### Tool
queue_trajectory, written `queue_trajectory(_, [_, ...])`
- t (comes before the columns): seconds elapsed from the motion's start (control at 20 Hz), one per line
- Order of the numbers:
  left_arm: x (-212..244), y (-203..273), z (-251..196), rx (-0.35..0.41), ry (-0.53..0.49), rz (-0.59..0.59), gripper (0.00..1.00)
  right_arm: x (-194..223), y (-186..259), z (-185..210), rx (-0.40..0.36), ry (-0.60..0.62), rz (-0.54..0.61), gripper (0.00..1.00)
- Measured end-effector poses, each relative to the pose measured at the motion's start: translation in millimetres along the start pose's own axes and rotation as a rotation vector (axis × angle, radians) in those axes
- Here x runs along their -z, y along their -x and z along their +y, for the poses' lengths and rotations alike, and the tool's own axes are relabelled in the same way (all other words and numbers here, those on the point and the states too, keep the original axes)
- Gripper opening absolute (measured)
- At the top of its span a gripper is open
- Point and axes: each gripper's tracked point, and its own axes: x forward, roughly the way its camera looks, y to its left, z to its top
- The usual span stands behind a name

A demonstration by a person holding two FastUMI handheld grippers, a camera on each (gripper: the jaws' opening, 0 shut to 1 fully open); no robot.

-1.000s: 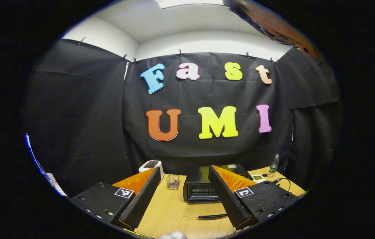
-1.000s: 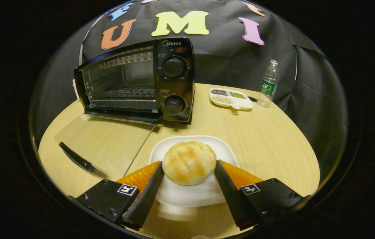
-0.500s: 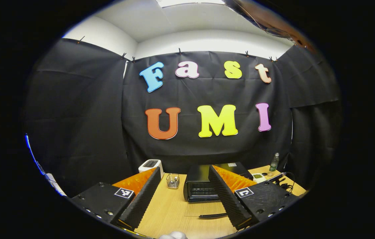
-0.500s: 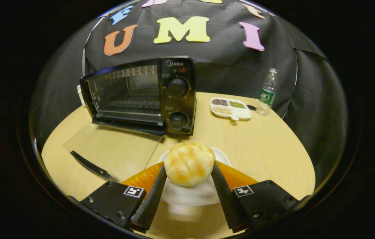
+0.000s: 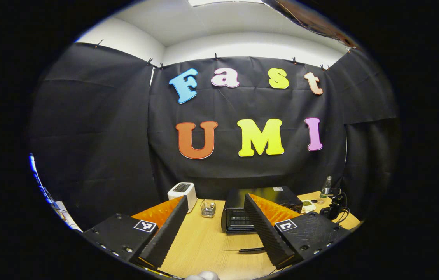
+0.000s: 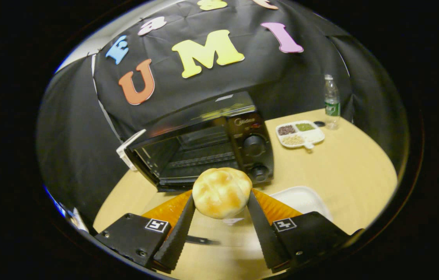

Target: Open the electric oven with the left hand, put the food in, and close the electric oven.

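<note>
Both right gripper (image 6: 219, 229) fingers grasping bun (image 6: 221, 192) before open oven (image 6: 203, 151); left gripper (image 5: 213, 229) released.

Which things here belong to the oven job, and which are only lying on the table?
For the job:
- oven, door open
- bun, held in the right tool
- white plate, now bare
- left tool, open

Lying about:
- toaster
- wire basket
- sectioned dish
- bottle
</note>
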Motion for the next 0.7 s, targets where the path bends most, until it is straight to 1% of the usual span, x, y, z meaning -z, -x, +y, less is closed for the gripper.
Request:
queue_trajectory(0.05, [2.8,1.0,3.3,-0.006,-0.011,0.006,0.95,8.2,-8.4,14.5,-0.039,-0.063,0.009,0.82])
queue_trajectory(0.1, [4.4,2.3,6.8,-0.013,-0.019,0.015,0.95,15.9,-17.1,26.4,-0.061,-0.120,0.024,0.83])
queue_trajectory(0.15, [6.3,1.6,10.5,-0.020,-0.024,0.020,0.95,25.0,-25.2,39.1,-0.087,-0.171,0.042,0.81])
queue_trajectory(0.25, [6.3,4.0,13.7,-0.028,-0.036,0.026,0.95,35.5,-40.8,60.9,-0.125,-0.237,0.059,0.80])
queue_trajectory(0.3, [5.5,5.5,16.2,-0.034,-0.045,0.025,0.95,37.6,-46.8,70.2,-0.139,-0.267,0.062,0.83])
queue_trajectory(0.35, [4.5,5.8,17.5,-0.034,-0.051,0.022,0.95,40.2,-52.9,78.4,-0.151,-0.292,0.065,0.80])
queue_trajectory(0.45, [3.7,5.4,20.4,-0.042,-0.056,0.021,0.95,40.6,-64.4,87.5,-0.161,-0.324,0.057,0.80])
queue_trajectory(0.5, [2.9,4.3,22.2,-0.045,-0.055,0.021,0.95,38.2,-70.4,90.0,-0.164,-0.337,0.050,0.83])
queue_trajectory(0.55, [2.4,5.3,23.0,-0.048,-0.053,0.024,0.95,35.9,-76.0,92.5,-0.167,-0.354,0.040,0.83])
queue_trajectory(0.7, [6.1,4.4,26.9,-0.057,-0.054,0.034,0.95,24.2,-95.0,91.7,-0.160,-0.428,0.013,0.83])
